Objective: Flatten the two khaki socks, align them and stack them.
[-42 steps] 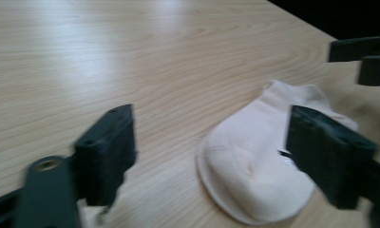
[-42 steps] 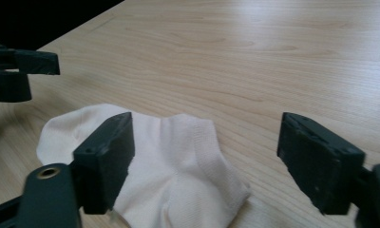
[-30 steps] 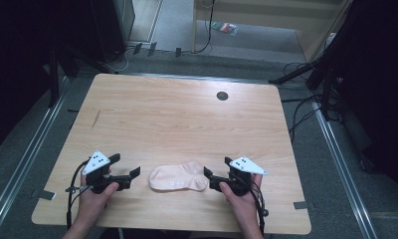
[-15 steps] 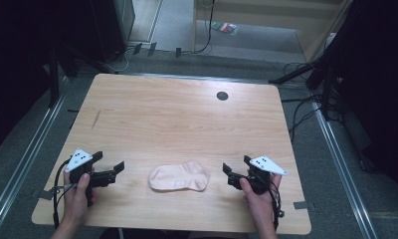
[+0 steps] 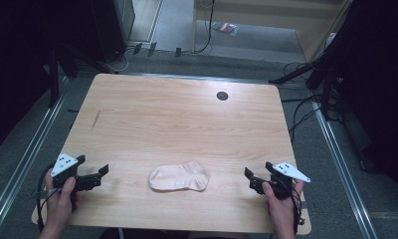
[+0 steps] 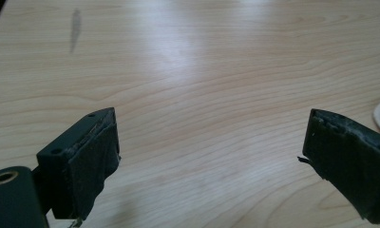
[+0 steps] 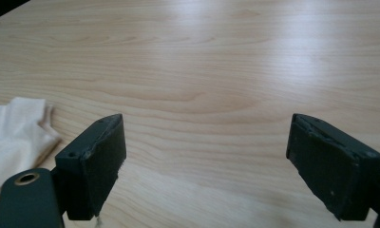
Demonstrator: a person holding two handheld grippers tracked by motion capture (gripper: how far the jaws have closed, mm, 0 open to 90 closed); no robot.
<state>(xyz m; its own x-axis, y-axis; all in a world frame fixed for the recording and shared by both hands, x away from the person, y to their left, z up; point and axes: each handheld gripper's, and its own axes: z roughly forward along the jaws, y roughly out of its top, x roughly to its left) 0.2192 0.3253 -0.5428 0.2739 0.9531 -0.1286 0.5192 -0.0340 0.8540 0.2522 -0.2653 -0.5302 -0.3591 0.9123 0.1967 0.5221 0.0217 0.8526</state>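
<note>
Light wood-grain table (image 5: 187,119) with rounded corners, a small dark round hole (image 5: 222,95) near its far edge and a dark streak (image 5: 96,118) at far left, on grey carpet (image 5: 48,129) with cables (image 5: 301,107) and metal rails (image 5: 23,164) (room edges dark). A pale pink sock (image 5: 179,177), soft knit, lies flat near the front edge, between the two grippers and well apart from both. Left gripper (image 5: 100,174) and right gripper (image 5: 248,178) each sit in a hand low over the wood, black padded jaws spread wide with nothing between them.
</note>
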